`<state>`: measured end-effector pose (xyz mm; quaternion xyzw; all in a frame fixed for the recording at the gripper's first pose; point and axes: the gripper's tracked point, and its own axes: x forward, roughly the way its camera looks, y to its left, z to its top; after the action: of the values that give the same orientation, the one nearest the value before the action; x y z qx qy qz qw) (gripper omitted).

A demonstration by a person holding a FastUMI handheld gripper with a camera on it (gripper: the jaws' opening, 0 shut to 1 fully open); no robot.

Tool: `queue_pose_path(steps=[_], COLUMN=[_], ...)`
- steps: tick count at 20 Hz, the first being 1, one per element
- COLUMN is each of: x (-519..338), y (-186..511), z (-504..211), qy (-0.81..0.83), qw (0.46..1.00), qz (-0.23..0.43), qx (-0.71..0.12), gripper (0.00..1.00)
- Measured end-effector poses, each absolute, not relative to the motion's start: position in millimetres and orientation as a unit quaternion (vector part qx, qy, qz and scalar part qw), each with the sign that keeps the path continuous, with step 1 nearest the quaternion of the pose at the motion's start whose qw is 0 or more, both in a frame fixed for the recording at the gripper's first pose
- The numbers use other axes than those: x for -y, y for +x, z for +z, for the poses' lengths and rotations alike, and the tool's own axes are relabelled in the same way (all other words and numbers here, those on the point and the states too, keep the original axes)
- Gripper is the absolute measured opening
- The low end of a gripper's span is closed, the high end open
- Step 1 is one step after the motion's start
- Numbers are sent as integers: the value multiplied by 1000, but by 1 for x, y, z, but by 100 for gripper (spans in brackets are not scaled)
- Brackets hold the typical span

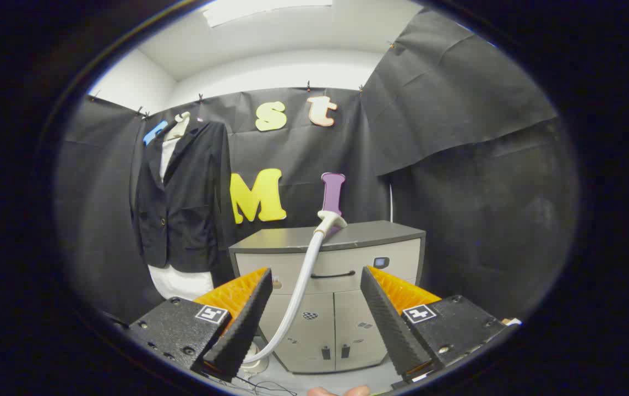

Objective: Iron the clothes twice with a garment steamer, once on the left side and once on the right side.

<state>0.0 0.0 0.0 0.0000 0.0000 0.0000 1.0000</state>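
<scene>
Here, gripper (314, 308) sits low in the frame, jaws standing wide apart, nothing held between them. Each finger carries a small square marker on its base.

Garment steamer: white hose (299, 291) rises from the floor near the lower centre, curves up through the gap between the jaws without touching either, and ends at the steamer head (329, 219). Head rests on the front edge of the cabinet (347, 258) top, just beyond the fingers, centre of the frame. Whether the head has a separate stand cannot be told.

Cabinet is grey-topped with pale front, one drawer with a dark handle (333, 274) above two doors. It stands against the black cloth wall, directly ahead of the jaws.

Clothes: dark jacket (185, 203) hangs on a hanger (179, 125) at the upper left of the frame, left of the cabinet and well apart from the steamer head. White shirt (181, 280) shows beneath it, at the collar and below the hem.

Fingertips of a person's hand (339, 391) show at the bottom edge, between the jaw bases.
</scene>
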Motion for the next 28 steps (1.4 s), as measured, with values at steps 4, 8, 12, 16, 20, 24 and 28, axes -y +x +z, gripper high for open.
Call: queue_pose_path(steps=[4,8,12,16,20,24,28], x=[5,7,1,-12,-27,-44,-62], y=[2,7,10,15,18,25,21], z=[0,-4,-2,-1,5,-3,-13], qy=[9,7,18,12,3,3,-9], qw=[1000,1000,1000,999,999,998,996], qz=[-5,-13,-18,-21,-31,-50,-76], qx=[-5,-17,-18,-25,-18,-31,-35], gripper=[100,100,100,100,100,100,100])
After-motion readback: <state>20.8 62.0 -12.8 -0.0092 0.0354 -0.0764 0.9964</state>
